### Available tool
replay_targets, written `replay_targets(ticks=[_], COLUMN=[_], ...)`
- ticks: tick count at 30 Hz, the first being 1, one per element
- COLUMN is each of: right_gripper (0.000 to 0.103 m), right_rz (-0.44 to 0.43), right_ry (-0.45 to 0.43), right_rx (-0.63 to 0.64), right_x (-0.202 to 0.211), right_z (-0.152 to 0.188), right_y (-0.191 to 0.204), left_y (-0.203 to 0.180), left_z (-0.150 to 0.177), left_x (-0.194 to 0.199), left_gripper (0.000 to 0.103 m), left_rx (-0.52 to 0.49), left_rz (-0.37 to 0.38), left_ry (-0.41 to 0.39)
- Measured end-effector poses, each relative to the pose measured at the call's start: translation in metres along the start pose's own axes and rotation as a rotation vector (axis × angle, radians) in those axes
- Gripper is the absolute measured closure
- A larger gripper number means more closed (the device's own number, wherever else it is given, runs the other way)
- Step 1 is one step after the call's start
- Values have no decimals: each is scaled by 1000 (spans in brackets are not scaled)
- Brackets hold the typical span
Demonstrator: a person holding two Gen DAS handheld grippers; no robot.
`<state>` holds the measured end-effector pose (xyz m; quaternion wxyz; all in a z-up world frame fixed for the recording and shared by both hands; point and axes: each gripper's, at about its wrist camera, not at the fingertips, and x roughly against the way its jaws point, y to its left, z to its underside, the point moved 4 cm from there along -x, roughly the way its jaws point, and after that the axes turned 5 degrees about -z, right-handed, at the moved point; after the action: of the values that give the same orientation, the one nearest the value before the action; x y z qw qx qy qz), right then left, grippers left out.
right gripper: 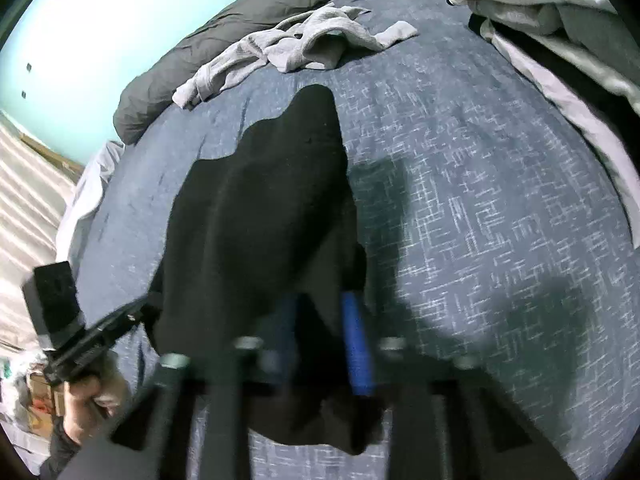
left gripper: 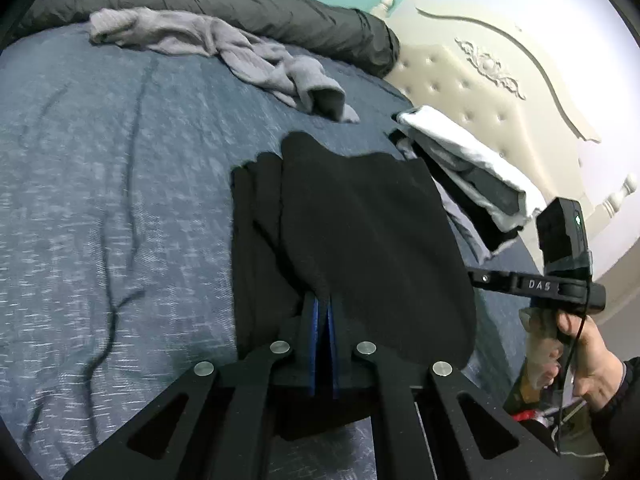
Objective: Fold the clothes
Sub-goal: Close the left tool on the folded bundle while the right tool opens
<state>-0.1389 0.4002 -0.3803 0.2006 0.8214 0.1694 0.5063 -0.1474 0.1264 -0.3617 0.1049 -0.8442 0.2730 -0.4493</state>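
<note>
Left gripper (left gripper: 320, 312): fingers (left gripper: 309, 320) nearly together, blue pads pinching the near edge of the black garment (left gripper: 360, 240). Right gripper (right gripper: 320, 316): blurred, but the blue fingers (right gripper: 357, 344) sit a little apart with a fold of the same black garment bunched between them, so it looks held.

Black garment hangs from both grips and drapes forward onto the bed (left gripper: 120, 200), over the blue-grey cover.

Writing: "DAS" in white on the right gripper's black arm (left gripper: 538, 285), seen in the left view. A hand (left gripper: 588, 364) holds that handle; the other hand (right gripper: 86, 400) shows in the right view.

Count: one black garment, one crumpled grey garment (left gripper: 224, 48) further up the bed, one stack of folded clothes (left gripper: 472, 176) by the cream headboard (left gripper: 500, 80), one dark rolled duvet (left gripper: 240, 4) along the far edge.
</note>
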Motion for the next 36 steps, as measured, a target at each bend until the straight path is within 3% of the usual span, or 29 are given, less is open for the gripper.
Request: replay_targets(ticks=[8,13,15,19,23,25,31,33,36], right_gripper=[100,99,96,67,65,65,65,65,68], right_rz=[109,82,77,46,32,35,32,27,49], right_ry=[-7,31,4,-74,-97,-100,-102,-110,-121], right_rx=[49,11,-2,-16,-16,-9,2,20,54], right_x=[4,-1,5,15,11,5,-9,-11,-12], right_z=[-3,-6,-12,-31,-48,-57,-74,-77,-79], right_y=[-9,-10,-11,-9,-6,-5,-11,-10,-6], left_y=[8,4,5,4,8,10,11,11,10], left_z=[1,1,-1,-14,-32,-40,-49,-50,-49], left_x=[0,-2,1,0,-10,-17,-36,-39,-39], left_gripper=[99,98,97,96,74,69,71,90,97], left_rx=[31,25,31,37,67,86,55,48,30], left_rz=[-4,3,12,11,22,40,41,44,31], left_ry=[-2,21,12,-12,-28,-31,-7,-5,-11])
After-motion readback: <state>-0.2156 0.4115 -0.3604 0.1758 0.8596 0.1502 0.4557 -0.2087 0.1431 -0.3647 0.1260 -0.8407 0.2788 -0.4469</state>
